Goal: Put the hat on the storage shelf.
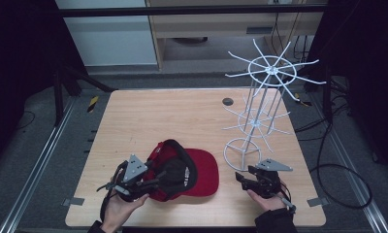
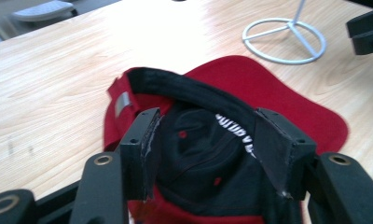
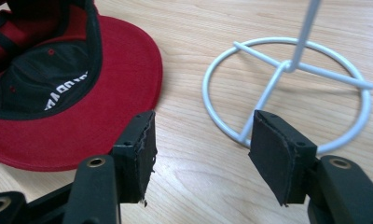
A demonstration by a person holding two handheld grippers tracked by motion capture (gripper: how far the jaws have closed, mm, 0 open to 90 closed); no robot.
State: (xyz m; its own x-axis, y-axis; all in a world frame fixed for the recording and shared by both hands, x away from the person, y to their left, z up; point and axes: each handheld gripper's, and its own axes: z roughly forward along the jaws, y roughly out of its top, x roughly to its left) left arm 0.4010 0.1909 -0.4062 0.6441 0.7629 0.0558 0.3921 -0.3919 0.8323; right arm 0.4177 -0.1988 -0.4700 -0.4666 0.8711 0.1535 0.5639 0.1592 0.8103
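A red cap [image 1: 192, 171] lay upside down on the wooden surface [image 1: 153, 116], near its front edge, its brim pointing toward the white wire rack [image 1: 265, 104] that stood at the right. The left hand-held gripper [image 1: 148, 183] had its jaws spread wide over the crown's black lining, one pad at each side of the opening, apparently not yet closed on anything. The step in hand looked like taking hold of the cap, presumably to hang it on the rack. The next move would call for closing on the rim or sweatband rather than on loose lining. The right hand-held gripper [image 1: 241, 178] hovered wide and empty just beside the rack's ring base [image 3: 287, 93]. The rack's outstretched prongs could snag the cap on approach, and a small dark disc [image 1: 227, 101] lay well behind.
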